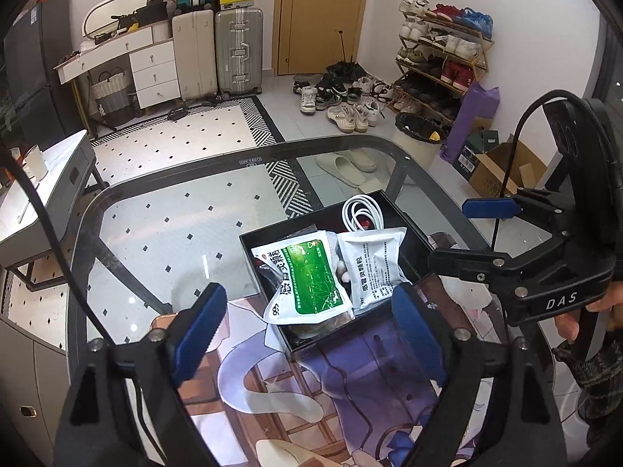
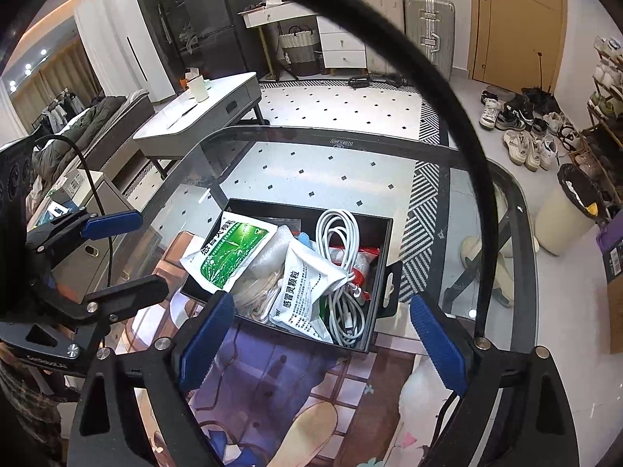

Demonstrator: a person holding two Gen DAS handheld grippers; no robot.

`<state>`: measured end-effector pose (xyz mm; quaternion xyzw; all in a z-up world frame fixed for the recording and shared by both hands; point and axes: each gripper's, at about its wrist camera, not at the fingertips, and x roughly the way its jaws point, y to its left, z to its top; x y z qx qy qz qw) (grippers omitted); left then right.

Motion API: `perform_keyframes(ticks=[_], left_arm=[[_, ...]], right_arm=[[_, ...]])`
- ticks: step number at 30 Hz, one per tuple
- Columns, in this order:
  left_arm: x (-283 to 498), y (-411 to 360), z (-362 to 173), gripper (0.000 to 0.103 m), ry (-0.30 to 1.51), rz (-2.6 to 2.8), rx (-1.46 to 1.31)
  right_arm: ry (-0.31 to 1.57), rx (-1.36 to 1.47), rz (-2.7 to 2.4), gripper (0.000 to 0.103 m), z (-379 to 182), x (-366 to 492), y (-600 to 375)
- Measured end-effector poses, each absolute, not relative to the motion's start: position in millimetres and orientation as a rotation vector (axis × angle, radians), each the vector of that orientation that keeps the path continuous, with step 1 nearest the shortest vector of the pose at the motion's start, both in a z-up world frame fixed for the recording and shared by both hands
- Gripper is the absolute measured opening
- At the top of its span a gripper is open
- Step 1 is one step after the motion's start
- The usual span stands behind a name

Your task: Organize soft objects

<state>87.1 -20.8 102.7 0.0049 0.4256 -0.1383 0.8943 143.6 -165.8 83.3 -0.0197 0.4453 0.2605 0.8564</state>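
Observation:
A black box [image 1: 253, 264] [image 2: 379, 299] sits on the glass table. Inside lie a green and white pouch [image 1: 307, 276] [image 2: 229, 253], a white pouch with the printed back up [image 1: 373, 260] [image 2: 307, 295] and a coiled white cable [image 1: 360, 212] [image 2: 340, 241]. My left gripper [image 1: 311, 323] is open and empty, just in front of the box; it also shows in the right wrist view [image 2: 117, 257]. My right gripper [image 2: 327, 334] is open and empty at the box's near edge; it also shows in the left wrist view [image 1: 471, 233].
A printed mat [image 1: 350, 389] [image 2: 296, 389] covers the near part of the glass table [image 1: 155, 233] [image 2: 350, 167]. A black cable [image 2: 447, 89] arcs across the right wrist view. A grey side table [image 2: 202, 116], a bin [image 1: 416, 136] and shoes [image 1: 342, 105] stand on the floor beyond.

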Motion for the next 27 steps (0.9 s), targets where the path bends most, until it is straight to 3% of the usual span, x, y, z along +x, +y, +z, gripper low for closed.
perform_keyframes(ticks=[8,11,27], left_arm=[[67,-19,102,0.093,0.846,-0.286,-0.010],[61,-18,101,0.103,0.830,-0.269,-0.018],[41,-12,77,0.103,0.724,-0.181,0.007]], right_arm=[[0.879,0.004,0.502,0.102,87,124,-186],[0.860,0.028,0.492,0.102,86,120,-191],[0.730,0.120,0.456,0.102,67,102,-202]])
